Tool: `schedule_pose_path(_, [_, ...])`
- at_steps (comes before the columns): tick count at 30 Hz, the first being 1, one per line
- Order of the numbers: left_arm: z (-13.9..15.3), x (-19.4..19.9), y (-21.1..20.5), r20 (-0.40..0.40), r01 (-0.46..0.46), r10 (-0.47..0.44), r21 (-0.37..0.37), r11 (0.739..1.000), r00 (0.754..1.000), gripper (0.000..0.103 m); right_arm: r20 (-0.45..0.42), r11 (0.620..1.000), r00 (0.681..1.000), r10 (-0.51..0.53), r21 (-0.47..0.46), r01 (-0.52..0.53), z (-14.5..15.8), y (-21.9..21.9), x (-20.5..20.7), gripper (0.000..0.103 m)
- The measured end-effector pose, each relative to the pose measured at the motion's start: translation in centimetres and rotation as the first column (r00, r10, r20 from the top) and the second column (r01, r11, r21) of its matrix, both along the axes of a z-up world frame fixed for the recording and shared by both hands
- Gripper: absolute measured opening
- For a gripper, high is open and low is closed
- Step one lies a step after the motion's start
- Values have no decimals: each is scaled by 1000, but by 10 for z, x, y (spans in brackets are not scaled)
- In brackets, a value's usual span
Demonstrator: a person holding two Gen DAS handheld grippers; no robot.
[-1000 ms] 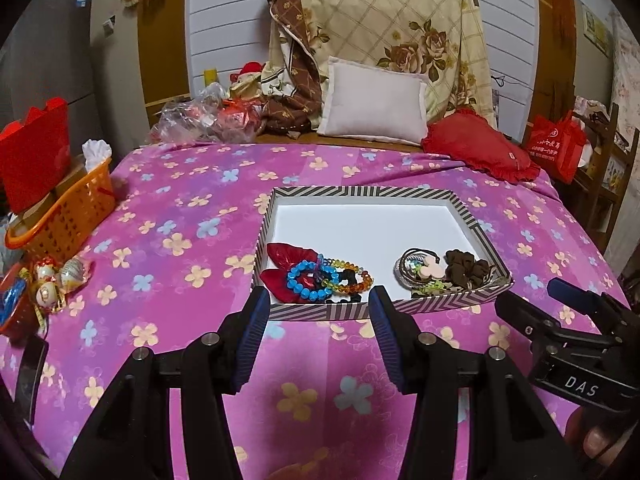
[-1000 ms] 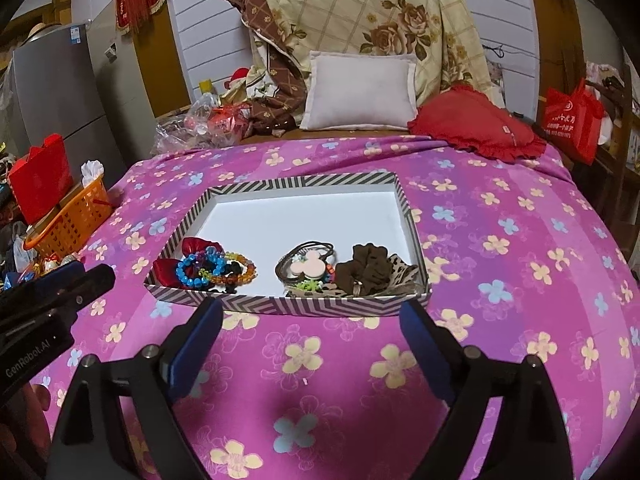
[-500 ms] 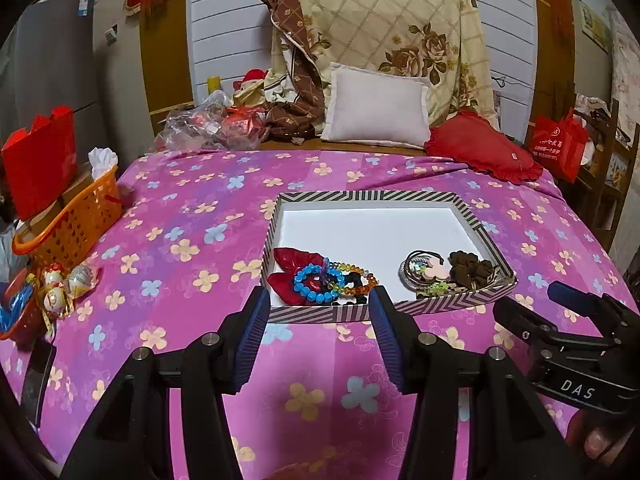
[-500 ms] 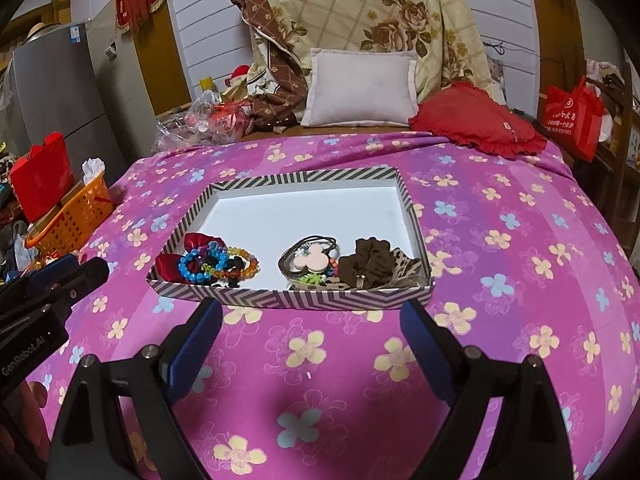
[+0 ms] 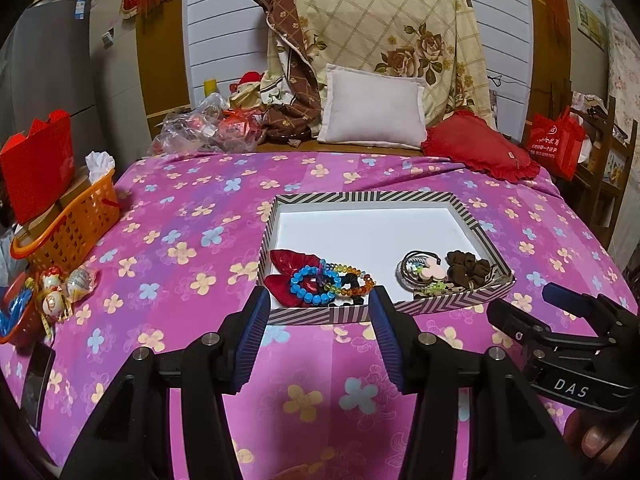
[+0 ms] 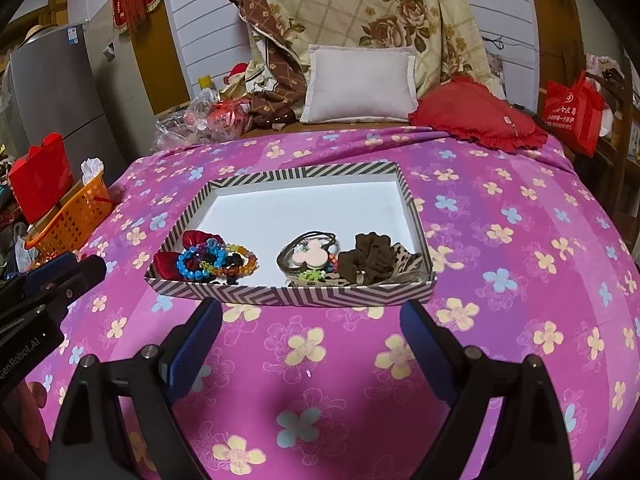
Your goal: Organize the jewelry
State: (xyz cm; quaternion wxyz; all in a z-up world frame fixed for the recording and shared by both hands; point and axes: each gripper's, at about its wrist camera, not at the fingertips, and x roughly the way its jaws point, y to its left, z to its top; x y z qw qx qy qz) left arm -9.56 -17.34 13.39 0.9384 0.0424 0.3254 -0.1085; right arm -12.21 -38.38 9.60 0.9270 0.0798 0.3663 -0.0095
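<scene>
Off to the left tool's (image 5: 316, 312) far left, at the bed's edge, an orange basket (image 5: 72, 220) and a red bag (image 5: 38, 168) stand well clear of the work. The left tool hangs released, its blue pads apart with nothing between them, just short of the near wall of the striped box (image 5: 360, 198) on the pink flowered bedspread (image 5: 180, 240).

Straight ahead of that tool, in the box's near left corner, a red bow (image 5: 288, 268) lies under a blue bead bracelet (image 5: 310, 286) and a multicoloured bead bracelet (image 5: 352, 278), which overlap a dark hair tie. They sit bunched, likely so that like pieces stay together.

Further right, ahead of the right tool (image 6: 310, 330), a coil of hair ties with a pink mouse-shaped charm (image 6: 310, 254) touches a brown scrunchie (image 6: 370, 258) and a leopard-print piece (image 6: 404, 252) in the near right corner. The right tool is also released, its pads spread wide and empty, held back from the box wall.

The far half of the box is bare white, and no jewelry shows loose on the bedspread. This fits either two heaps awaiting sorting or two groups already sorted; the pictures do not settle which.
</scene>
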Motion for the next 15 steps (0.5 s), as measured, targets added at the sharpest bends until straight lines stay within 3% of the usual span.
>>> schedule_pose_path(15, [-1, 2, -3, -5, 4, -4, -1, 1000, 1000, 52, -14, 1000, 1000, 1, 12, -1, -7, 2, 3, 93])
